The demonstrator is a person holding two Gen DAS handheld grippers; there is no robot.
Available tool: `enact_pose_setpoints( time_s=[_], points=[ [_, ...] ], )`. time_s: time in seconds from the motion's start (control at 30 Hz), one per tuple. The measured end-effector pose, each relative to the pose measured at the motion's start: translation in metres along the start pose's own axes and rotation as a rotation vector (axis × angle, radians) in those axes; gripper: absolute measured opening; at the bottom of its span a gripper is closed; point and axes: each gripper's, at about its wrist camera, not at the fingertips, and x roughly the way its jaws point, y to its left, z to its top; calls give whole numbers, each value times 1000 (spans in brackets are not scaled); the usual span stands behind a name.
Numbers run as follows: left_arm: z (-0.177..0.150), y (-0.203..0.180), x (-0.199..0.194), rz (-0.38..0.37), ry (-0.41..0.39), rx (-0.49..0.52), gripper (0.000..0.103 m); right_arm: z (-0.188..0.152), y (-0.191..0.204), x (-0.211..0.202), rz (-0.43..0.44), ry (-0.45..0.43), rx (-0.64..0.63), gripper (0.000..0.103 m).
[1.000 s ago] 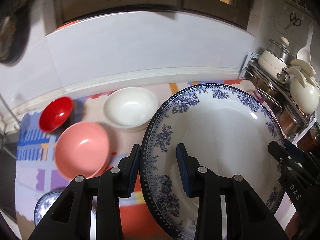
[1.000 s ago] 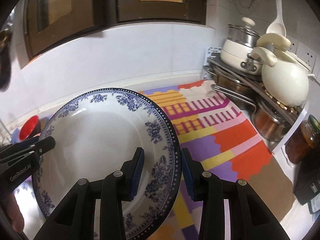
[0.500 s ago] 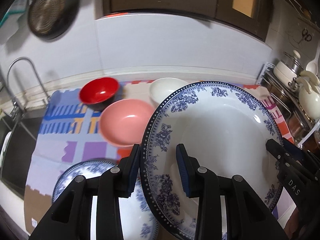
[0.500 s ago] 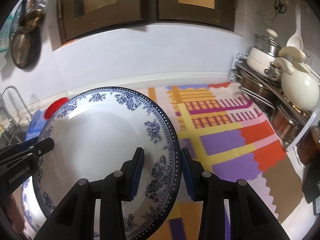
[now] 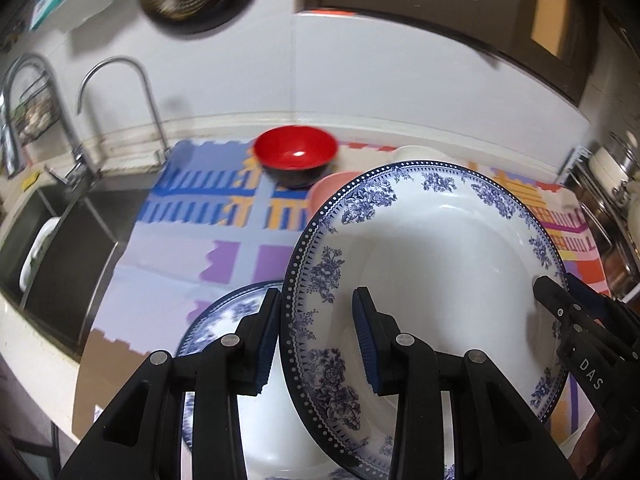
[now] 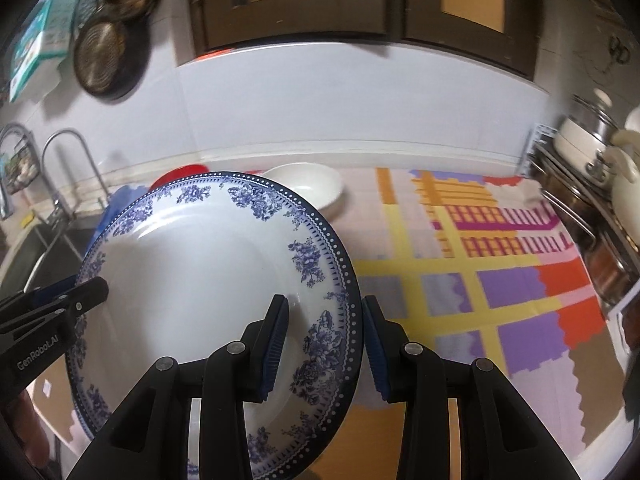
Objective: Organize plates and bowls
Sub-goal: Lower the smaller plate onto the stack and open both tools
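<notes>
Tongs, left (image 5: 316,336) and right (image 6: 324,344): each clamped on opposite rims of one tilted blue-floral plate (image 5: 432,264). Second plate (image 5: 224,320) beneath. Red bowl (image 5: 296,152) behind, on counter mat (image 5: 172,248).

Left tongs (image 5: 316,332), right tongs (image 6: 324,340) clamped, facing.

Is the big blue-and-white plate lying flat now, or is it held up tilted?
Tilted and held up. The left tool and right tool clamp opposite rims of the plate, above another patterned plate.
</notes>
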Motion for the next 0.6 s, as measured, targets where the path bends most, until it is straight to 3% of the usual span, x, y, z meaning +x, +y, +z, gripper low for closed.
enact_pose_setpoints(
  time_s=[0.6],
  points=[
    [-33, 85, 7, 159, 60, -110, 36, -10, 92, 35, 154, 128, -130, 39]
  ],
)
